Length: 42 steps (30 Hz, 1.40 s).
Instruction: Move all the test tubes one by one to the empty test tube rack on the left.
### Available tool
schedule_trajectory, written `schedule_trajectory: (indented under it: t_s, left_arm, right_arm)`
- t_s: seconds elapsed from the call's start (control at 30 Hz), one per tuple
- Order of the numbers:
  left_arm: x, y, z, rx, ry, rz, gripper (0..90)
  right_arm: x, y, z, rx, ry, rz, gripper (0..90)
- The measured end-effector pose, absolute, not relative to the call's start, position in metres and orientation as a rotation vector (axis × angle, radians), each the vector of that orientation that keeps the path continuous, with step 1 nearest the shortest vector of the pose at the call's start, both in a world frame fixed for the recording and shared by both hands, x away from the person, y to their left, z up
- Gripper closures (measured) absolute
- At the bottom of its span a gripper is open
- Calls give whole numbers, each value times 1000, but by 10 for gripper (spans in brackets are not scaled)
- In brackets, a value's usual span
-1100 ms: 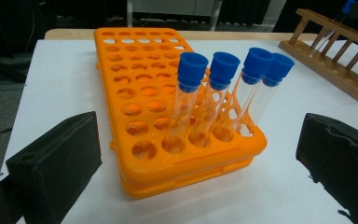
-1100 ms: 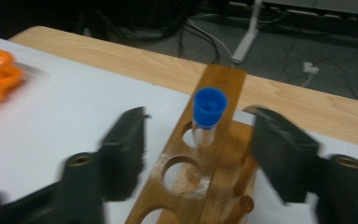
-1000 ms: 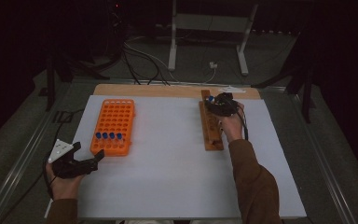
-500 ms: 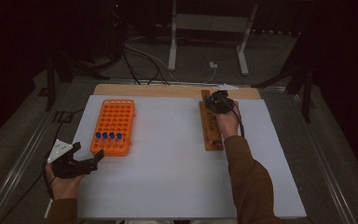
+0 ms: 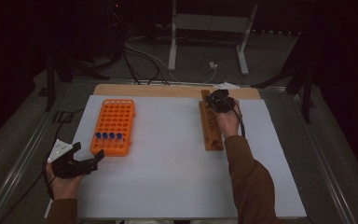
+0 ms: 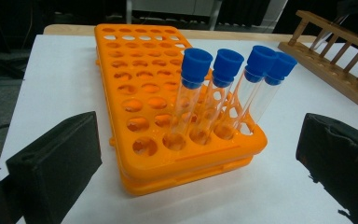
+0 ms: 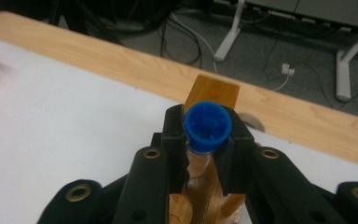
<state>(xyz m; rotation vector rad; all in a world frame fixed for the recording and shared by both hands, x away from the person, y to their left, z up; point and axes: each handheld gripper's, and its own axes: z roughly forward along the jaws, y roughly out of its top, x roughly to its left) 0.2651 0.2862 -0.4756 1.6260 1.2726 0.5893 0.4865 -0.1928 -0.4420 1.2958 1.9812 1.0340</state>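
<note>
Right gripper view shows the right gripper (image 7: 208, 149) with its two black jaws closed on a test tube (image 7: 198, 161), just under the blue cap (image 7: 208, 125); the jaws have just been closing, and the tube stands between them. This tube is upright in the wooden rack (image 7: 213, 93), at the far end of it, near the far edge of the table. From the high view the right gripper (image 5: 219, 101) sits over that same end of the wooden rack (image 5: 210, 135), and the white mat (image 5: 168, 182) lies under both racks. The left gripper (image 5: 93, 159) rests at the near left, its jaws standing wide apart with nothing between them, just beside the orange rack (image 5: 116, 119). Left gripper view shows four capped tubes (image 6: 223, 93) standing in the near rows of the orange rack (image 6: 140, 93). The tube looks light, thin and clear, probably glass or hard plastic, so it seems stiff, smooth and easy to crack if pressed too strongly. Its wall is likely slippery, so the best place for holding is high on the tube under the cap, where the cap edge can stop it from sliding down. A straight lift is probably needed, because a tilted pull could jam the tube in its hole.
</note>
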Motion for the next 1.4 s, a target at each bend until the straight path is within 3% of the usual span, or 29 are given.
schedule_trajectory:
  t_s: [0.47, 0.73, 1.4]
  left_arm:
    - [264, 283, -471, 1621, 1255, 605, 7]
    - [262, 268, -454, 1616, 1190, 623, 8]
    - [283, 162, -419, 1765, 913, 547, 13]
  right_arm:
    - [458, -213, -394, 1235, 1906, 1162, 760]
    - [437, -220, -392, 1184, 1978, 1195, 759]
    - [381, -162, -380, 946, 2211, 1366, 759]
